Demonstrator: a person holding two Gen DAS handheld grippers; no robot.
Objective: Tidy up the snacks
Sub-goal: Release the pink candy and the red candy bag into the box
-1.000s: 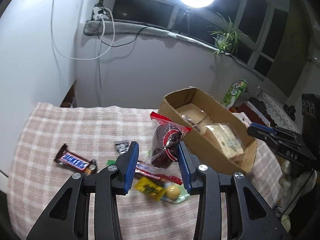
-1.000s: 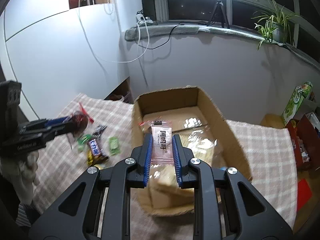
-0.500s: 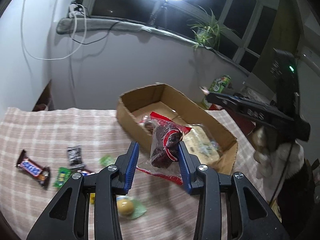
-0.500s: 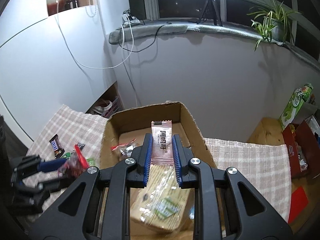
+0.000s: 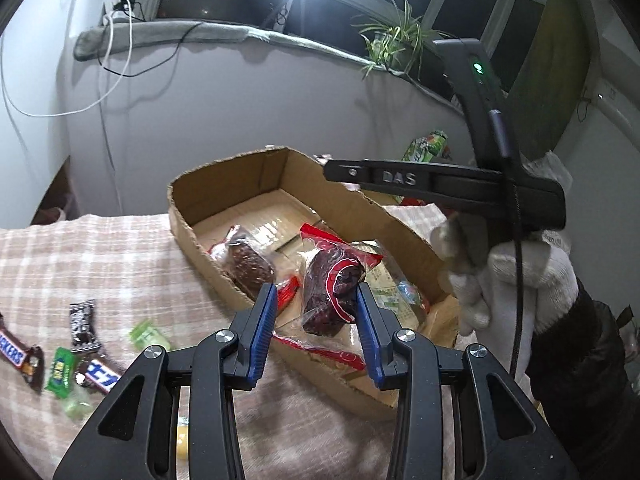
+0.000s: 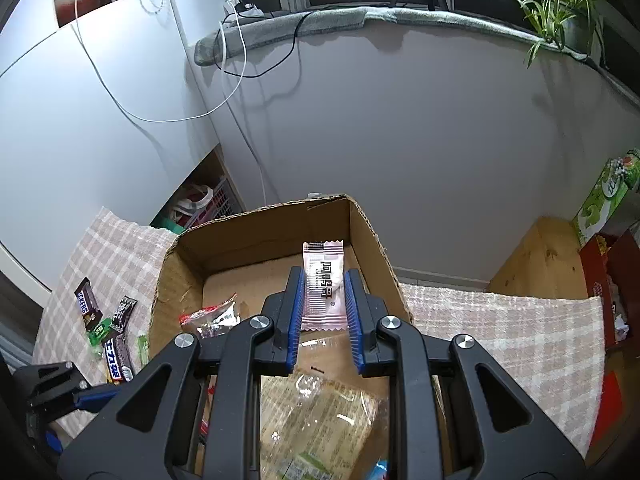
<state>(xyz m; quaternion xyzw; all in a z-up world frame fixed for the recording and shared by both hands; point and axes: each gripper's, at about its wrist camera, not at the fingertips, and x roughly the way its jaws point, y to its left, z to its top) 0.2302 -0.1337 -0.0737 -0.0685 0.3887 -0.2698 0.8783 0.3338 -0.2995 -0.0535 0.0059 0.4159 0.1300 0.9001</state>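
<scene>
Left gripper [image 5: 316,320] clamped on red snack bag [image 5: 334,288], upright, over cardboard box [image 5: 224,184] near edge. Right gripper [image 6: 322,312] clamped on pink wafer packet [image 6: 323,284], lengthwise above far end.

You have one cardboard box [image 5: 224,188], two dark cakes in red-trimmed wrappers [image 5: 334,288], one pink packet [image 6: 324,284], one bread bag [image 6: 320,420], and about seven small sweets left on the cloth [image 5: 84,320].

"das" on the right hand-held gripper [image 5: 394,178]; "snickers" on a bar [image 6: 85,303]
</scene>
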